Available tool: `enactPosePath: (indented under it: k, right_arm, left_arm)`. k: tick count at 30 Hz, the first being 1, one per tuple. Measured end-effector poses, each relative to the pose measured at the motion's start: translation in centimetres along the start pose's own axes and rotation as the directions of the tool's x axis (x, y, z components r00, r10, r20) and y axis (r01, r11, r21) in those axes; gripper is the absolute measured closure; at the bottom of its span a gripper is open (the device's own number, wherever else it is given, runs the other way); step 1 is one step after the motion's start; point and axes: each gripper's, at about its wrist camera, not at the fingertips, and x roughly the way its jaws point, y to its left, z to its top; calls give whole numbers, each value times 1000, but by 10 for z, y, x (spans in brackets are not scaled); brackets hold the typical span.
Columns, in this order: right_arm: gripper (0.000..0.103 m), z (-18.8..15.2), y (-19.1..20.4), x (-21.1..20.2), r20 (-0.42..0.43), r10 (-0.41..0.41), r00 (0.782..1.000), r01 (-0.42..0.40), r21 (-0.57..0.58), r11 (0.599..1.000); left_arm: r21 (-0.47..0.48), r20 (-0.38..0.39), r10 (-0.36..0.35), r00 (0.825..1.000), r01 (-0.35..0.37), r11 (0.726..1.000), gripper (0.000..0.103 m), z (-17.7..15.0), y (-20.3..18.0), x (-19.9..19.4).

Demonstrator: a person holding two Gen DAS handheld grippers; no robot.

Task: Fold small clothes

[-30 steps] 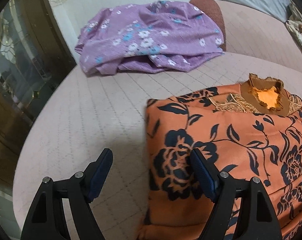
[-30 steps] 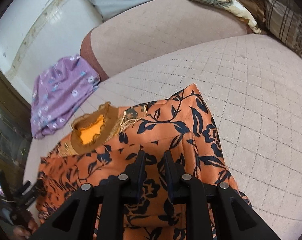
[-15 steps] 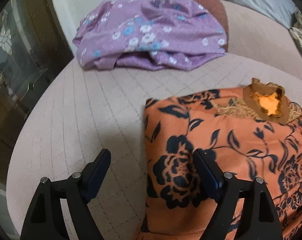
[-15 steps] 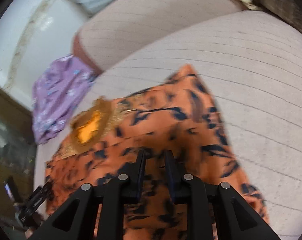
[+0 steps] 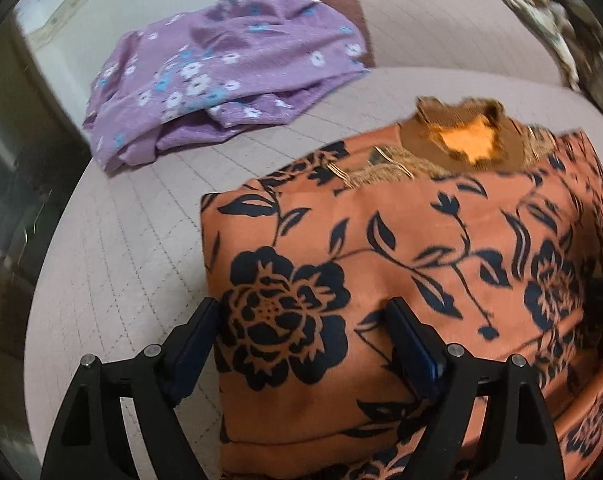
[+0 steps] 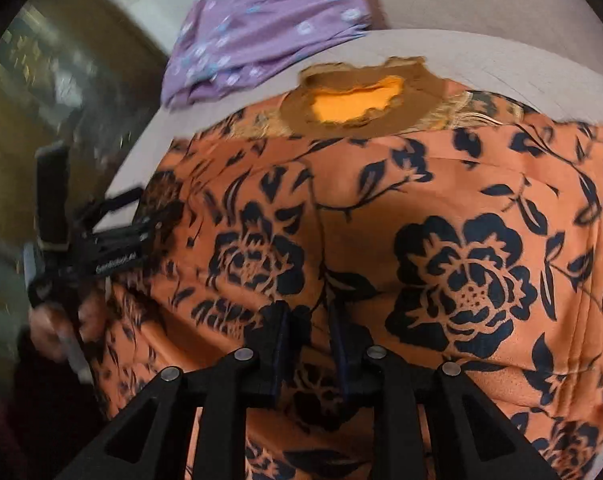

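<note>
— Where's our orange floral top [image 5: 401, 248]?
— Flat on the quilted sofa seat [image 5: 133, 216]. Our left tongs [image 5: 301, 344] gape over its edge; our right tongs [image 6: 307, 344] pinch its fabric.

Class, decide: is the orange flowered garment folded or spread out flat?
Folded: the orange flowered garment shows a doubled left edge and a straight crease, sides tucked in.

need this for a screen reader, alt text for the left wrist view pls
An orange top with a dark flower print lies partly folded on a pale quilted sofa, brown collar farthest from the camera. The left gripper hangs open over the near left corner. A crumpled purple garment lies behind.
</note>
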Motion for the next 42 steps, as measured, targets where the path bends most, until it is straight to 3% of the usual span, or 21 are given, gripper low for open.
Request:
enactPosePath:
  k: [3,7,12,17,21,24,30,33,37,42]
  right_arm:
    - [79,1,-11,3,-26,79,997,-77,75,994]
    - [79,6,-22,7,-28,147,989,-142,134,981]
    - [79,10,-12,-2,8,86,996,-86,75,993]
    - [79,12,-38,-21,159,-34,987,2,195,981]
    - [79,9,-55,-12,136,-33,990,-5,268,963]
    - [79,12,-47,-17,153,-62,986,24,238,971]
    - [78,9,-49,-32,270,-60,961,-14,264,964]
    - [76,7,-62,-20,212,-71,975,0,315,949]
    - [76,9,-58,-19,217,-81,973,11,306,952]
    - [75,9,-52,-36,327,-46,944,-55,292,955]
  left_arm:
    - [74,-10,-20,1000,21,997,18,-5,-5,-1]
    - [92,-11,-52,999,53,994,18,-9,-3,-3]
    - [60,25,-60,998,58,997,18,-6,3,-8]
    - [-13,49,-74,996,75,997,18,0,11,-11]
    - [50,22,-15,1000,14,999,17,-5,-4,-1]
    - [62,31,-9,999,7,998,17,-4,-7,-6]
    - [62,31,-5,1000,3,998,17,-4,-6,-4]
    - [64,33,-3,999,1,998,17,-4,-6,-3]
    - [64,33,-1,999,-1,998,16,-4,-7,-3]
    - [64,34,0,999,-2,998,16,-5,-7,-3]
